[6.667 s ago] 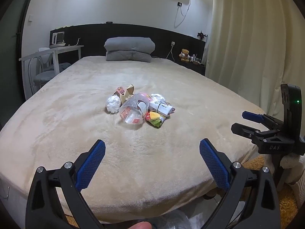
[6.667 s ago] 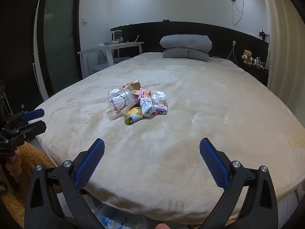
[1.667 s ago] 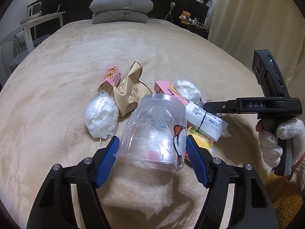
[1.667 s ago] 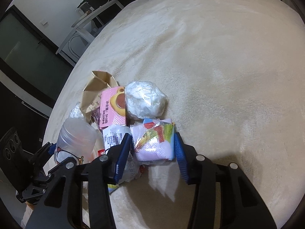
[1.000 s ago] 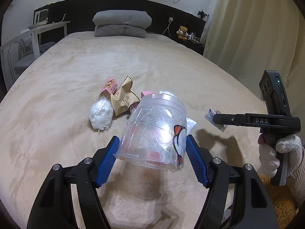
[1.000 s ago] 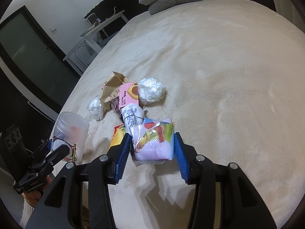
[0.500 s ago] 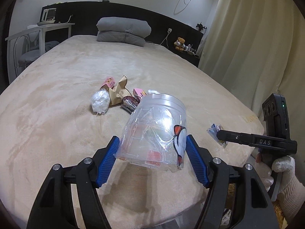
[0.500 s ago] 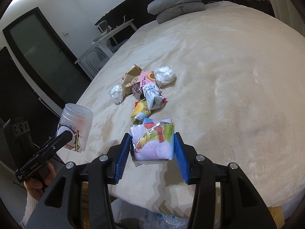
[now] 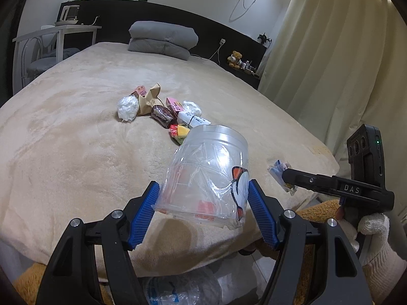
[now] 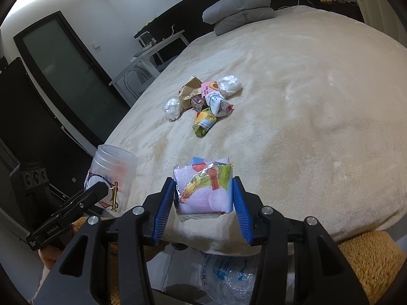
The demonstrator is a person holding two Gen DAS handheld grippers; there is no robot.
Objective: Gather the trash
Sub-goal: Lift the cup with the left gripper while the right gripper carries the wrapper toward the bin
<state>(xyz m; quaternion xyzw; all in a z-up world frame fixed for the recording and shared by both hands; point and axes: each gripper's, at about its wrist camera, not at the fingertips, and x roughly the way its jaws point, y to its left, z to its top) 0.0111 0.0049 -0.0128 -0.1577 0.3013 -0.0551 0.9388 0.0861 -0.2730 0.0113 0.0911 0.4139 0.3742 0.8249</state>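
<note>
I'm holding the left hand-held gripper (image 9: 203, 212) half spread around a clear plastic cup (image 9: 207, 174), its blue pads pressing the crumpled walls, and the right hand-held gripper (image 10: 203, 203) pinched narrow on a colourful tissue packet (image 10: 204, 188). Both are hanging over the near edge of the bed (image 10: 318, 132). The rest of the trash is lying in a small cluster further up the blanket: a brown paper bag (image 9: 148, 100), two balled white wrappers, a pink carton (image 10: 209, 89), a yellow-green snack pouch (image 10: 203, 123) and a white printed pack (image 9: 192, 119).

What I'm worrying about is the cup: it is thin, tilted and already dented, so I judge a firmer squeeze could buckle it and pop it out of the pads, or a jolt could tip it free before it gets over the bag. The packet's loose film is sticking out below the pads and could slip.

Below the bed edge, a clear plastic bag (image 10: 226, 274) with blue print is sitting on the floor; it looks open, and I cannot tell what is in it. The cup looks empty.
</note>
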